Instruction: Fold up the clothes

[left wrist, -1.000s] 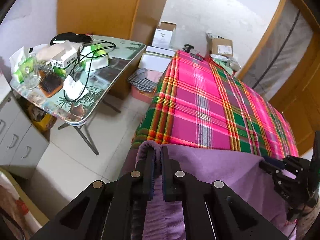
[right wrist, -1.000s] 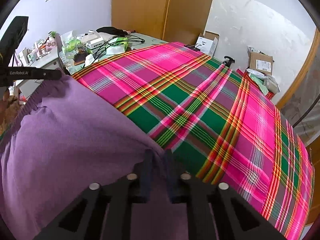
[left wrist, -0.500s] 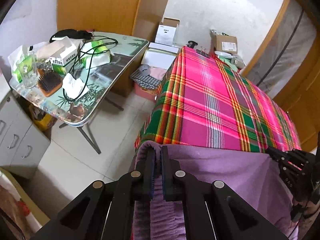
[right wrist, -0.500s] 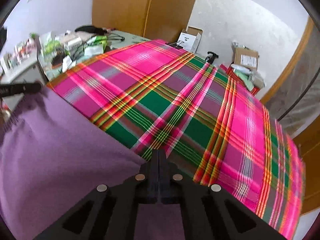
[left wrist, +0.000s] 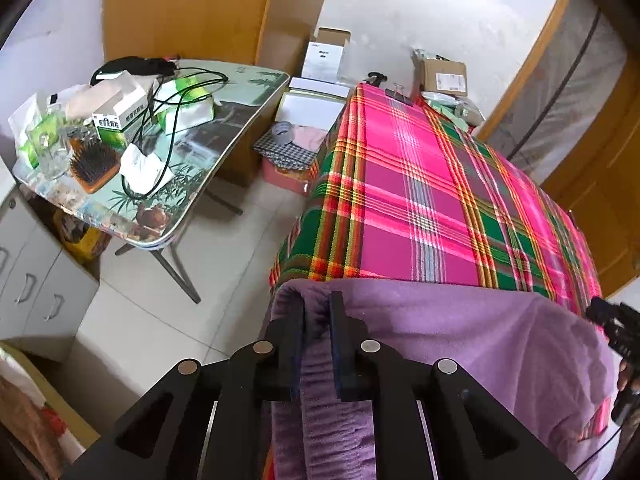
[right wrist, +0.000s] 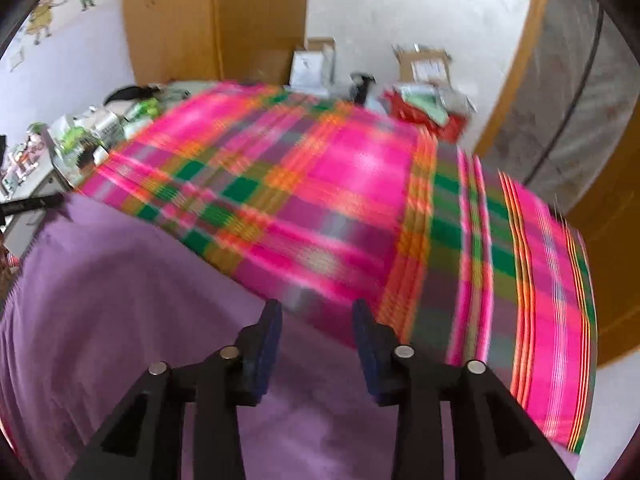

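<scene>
Left hand-held gripper (left wrist: 317,312): fingers a little apart, a fold of the purple garment (left wrist: 460,332) between them; they have just been easing open, and whether the pads still press the cloth I cannot tell. Garment lies on the plaid-covered surface (left wrist: 420,200), spreading right of this gripper and hanging down below it.

Right hand-held gripper (right wrist: 316,316): fingers spread, nothing between them, just been opening. Purple garment (right wrist: 120,300) lies left of and under it; plaid cloth (right wrist: 340,184) ahead. View blurred.

Left of the left gripper, a side table (left wrist: 240,120) carries a hairbrush (left wrist: 94,164), small boxes (left wrist: 120,114), cables.

Ahead of it, on the floor: pink basket (left wrist: 282,170) holding checked cloth and a tape roll. Open cardboard box (left wrist: 444,76) further ahead, contents not readable
</scene>
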